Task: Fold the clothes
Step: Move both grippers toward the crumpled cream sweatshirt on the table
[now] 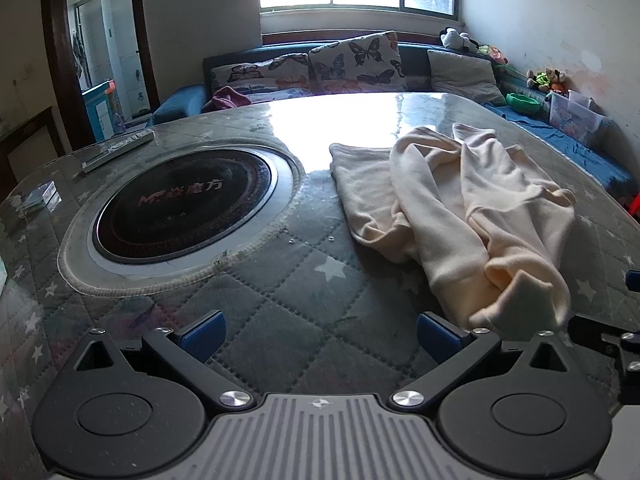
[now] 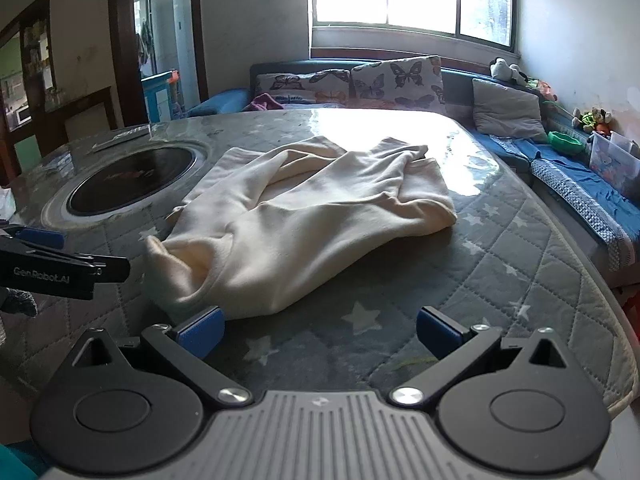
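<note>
A cream sweatshirt (image 1: 472, 208) lies crumpled on the quilted, star-patterned table cover, its sleeves thrown across the body. In the right wrist view the same sweatshirt (image 2: 304, 216) spreads across the table's middle, its collar nearest me. My left gripper (image 1: 320, 334) is open just above the cover, the garment's near edge beside its right pad (image 1: 436, 338). My right gripper (image 2: 320, 330) is open too, its left pad (image 2: 202, 330) right at the collar hem, nothing between the fingers. The left gripper (image 2: 60, 268) shows at the left edge of the right wrist view.
A round black induction hob (image 1: 184, 204) is set into the table left of the garment. A remote control (image 1: 120, 148) and a small box (image 1: 40, 196) lie at the far left. Behind the table runs a blue sofa with butterfly cushions (image 1: 320, 68); toys and a plastic box (image 1: 576, 114) sit at the right.
</note>
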